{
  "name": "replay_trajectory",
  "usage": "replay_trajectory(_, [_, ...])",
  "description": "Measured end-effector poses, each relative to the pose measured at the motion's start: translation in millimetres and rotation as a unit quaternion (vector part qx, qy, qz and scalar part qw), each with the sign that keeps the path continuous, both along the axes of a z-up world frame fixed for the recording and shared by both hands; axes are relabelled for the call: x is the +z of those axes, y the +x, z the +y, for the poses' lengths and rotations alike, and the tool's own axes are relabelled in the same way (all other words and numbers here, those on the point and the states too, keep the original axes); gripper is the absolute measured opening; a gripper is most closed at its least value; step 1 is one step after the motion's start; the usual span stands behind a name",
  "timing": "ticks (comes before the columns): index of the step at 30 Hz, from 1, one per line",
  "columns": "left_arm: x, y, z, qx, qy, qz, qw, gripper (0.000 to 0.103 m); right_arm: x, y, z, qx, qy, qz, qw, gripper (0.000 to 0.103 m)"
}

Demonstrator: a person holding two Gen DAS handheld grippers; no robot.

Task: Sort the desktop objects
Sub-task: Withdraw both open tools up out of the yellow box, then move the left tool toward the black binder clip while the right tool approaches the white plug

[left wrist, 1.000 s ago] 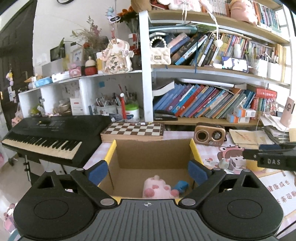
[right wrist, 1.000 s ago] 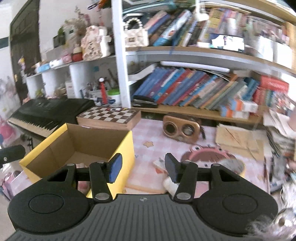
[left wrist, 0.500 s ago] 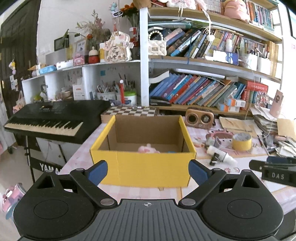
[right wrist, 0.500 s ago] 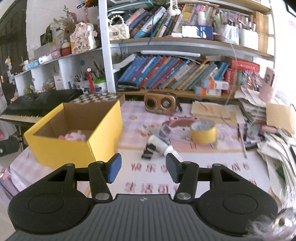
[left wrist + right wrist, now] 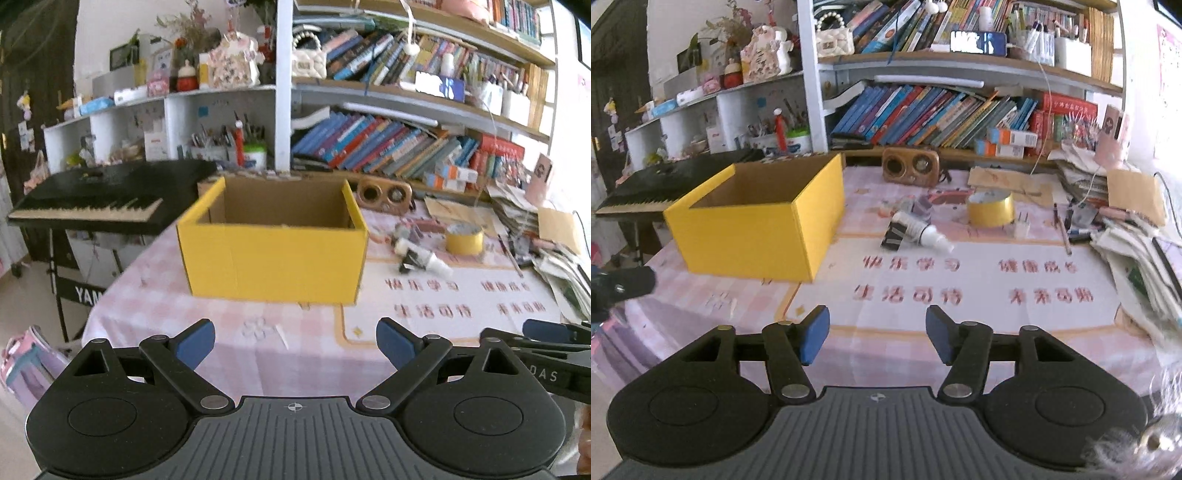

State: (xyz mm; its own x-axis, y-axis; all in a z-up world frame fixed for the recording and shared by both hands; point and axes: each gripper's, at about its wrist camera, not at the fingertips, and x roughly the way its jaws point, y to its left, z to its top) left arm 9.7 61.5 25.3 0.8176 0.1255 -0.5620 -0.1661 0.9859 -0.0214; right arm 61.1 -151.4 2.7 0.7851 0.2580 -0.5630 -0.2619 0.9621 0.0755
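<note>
A yellow cardboard box [image 5: 273, 258] [image 5: 757, 236] stands open-topped on the pink checked tablecloth; its inside is hidden from here. To its right lie a white bottle with a black label [image 5: 916, 232] [image 5: 421, 258] and a roll of yellow tape [image 5: 990, 208] [image 5: 463, 240]. My left gripper [image 5: 295, 341] hangs open over the table's near edge, well short of the box, nothing between its fingers. My right gripper [image 5: 877, 334] is over the printed mat, jaws opening, empty. It shows at the right edge of the left wrist view as the right gripper [image 5: 546, 332].
A black keyboard [image 5: 99, 199] stands left of the table. A wooden speaker [image 5: 910, 166] sits behind the clutter, under shelves of books [image 5: 923, 114]. Stacked papers [image 5: 1137, 251] and pens crowd the table's right side. The printed mat [image 5: 960, 280] lies in front of me.
Both grippers have pulled back from over the box toward the table's near edge. The box now looks smaller and the pink toy inside is out of sight. The right gripper's fingers stand wider apart.
</note>
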Motion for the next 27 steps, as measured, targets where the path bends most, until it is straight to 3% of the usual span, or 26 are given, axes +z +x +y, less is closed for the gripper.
replay_trajectory(8, [-12,-2,-15,-0.025,-0.003,0.023,0.9994,0.102,-8,-17,-6,-0.002,-0.004,0.023,1.000,0.086])
replay_trajectory(27, [-28,35,-63,-0.123,-0.011,0.060,0.9906,0.103,-21,-11,-48,-0.102,-0.033,0.043,0.993,0.103])
